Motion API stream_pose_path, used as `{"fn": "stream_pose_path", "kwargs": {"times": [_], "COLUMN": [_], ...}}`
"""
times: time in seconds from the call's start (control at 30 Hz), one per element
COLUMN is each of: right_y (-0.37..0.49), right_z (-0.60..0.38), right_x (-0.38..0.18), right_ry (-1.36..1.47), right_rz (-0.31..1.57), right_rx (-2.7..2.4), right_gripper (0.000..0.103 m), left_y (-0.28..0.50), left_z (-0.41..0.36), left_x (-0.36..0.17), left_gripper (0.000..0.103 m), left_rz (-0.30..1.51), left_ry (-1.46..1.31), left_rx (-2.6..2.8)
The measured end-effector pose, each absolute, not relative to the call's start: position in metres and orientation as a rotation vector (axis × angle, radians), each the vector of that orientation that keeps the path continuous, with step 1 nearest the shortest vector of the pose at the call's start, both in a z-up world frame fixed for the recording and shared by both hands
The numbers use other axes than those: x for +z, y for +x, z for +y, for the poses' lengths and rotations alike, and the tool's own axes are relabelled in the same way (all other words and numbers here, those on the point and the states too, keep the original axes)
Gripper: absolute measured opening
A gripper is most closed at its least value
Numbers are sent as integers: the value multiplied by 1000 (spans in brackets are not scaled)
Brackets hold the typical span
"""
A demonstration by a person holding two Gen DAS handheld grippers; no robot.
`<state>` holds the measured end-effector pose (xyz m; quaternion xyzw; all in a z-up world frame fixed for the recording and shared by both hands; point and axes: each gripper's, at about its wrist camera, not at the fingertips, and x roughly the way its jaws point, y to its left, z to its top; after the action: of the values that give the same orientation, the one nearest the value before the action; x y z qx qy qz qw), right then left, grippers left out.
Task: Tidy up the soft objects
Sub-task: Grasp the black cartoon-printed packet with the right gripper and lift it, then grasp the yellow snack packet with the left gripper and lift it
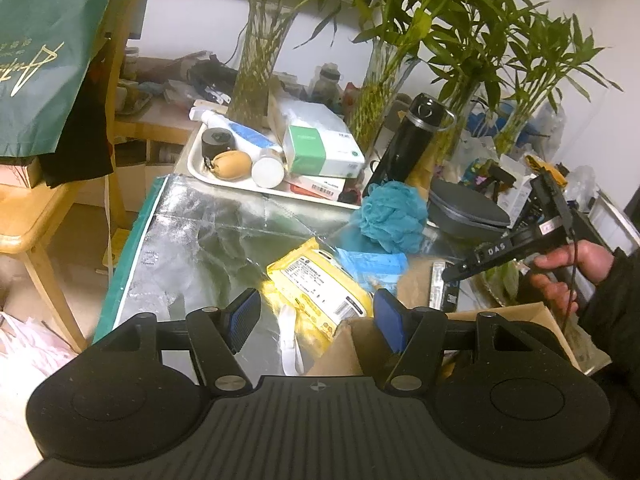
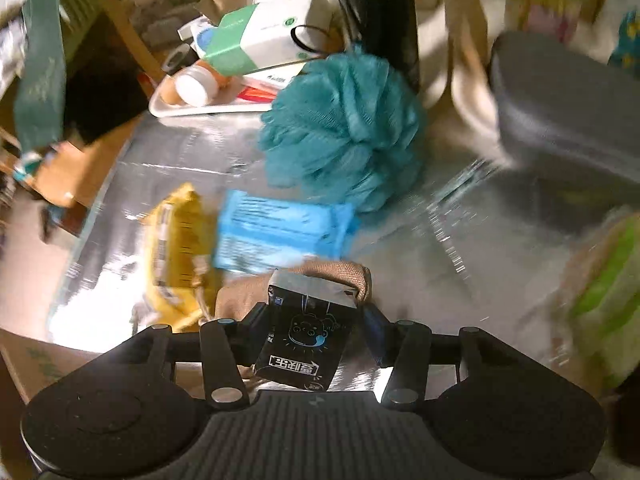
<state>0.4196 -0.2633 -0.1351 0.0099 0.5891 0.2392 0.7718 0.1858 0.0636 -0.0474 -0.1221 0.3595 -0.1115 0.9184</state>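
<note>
My right gripper [image 2: 314, 320] is shut on a black packet [image 2: 304, 336] with a cartoon face, held above a brown fabric pouch [image 2: 296, 280]. Beyond it a blue wipe pack [image 2: 280, 232], a yellow pack [image 2: 180, 240] and a teal bath pouf [image 2: 344, 128] lie on the silver foil mat [image 2: 400, 260]. In the left wrist view my left gripper [image 1: 316, 316] stands open over the near end of the yellow pack [image 1: 320, 284], its pads touching nothing. The blue pack [image 1: 372, 264] and pouf [image 1: 394, 216] lie farther back. A hand [image 1: 568, 268] holds the right gripper [image 1: 452, 274] at the right.
A white tray [image 1: 196, 160] of boxes, tubes and jars sits at the mat's far edge. Behind stand a black bottle [image 1: 408, 144], a grey case [image 1: 468, 208] and glass vases of bamboo [image 1: 256, 72]. A cardboard box [image 1: 520, 320] is at the near right, a wooden chair [image 1: 36, 216] on the left.
</note>
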Motion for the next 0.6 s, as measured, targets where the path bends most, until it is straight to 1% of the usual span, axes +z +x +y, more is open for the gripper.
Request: {"fn": "stream_pose_path", "kwargs": {"times": [0.07,0.13,0.23,0.3,0.37,0.5,0.6], "right_y": [419,421,424,423,423,423,421], "right_z": [-266,-270,-278,-278,-278,-283,-276], "right_x": [-138,-142,-148,-152,-158,-173,-179], "right_ry": [-12,-5,60,62,49,144,113], "right_rz": [1265,1255,1259,1272,1289,1330,1322], "right_rx": [503,480,476,453,426,439,428], "right_gripper": [56,57,63,69,72,75,75], "left_y": [186,186,185,185,185,185,187], "left_z": [64,65,65,65,65,65,64], "left_x": [-46,-45,-44,-44,-44,-44,-42], "left_gripper": [62,62,62,62,62,62,62], "left_rz": [736,734,731,732,733,732,731], "left_ry": [-248,-249,-252,-251,-252,-251,-246], "left_rx": [-225,-221,-218,-214,-213,-213,-206]}}
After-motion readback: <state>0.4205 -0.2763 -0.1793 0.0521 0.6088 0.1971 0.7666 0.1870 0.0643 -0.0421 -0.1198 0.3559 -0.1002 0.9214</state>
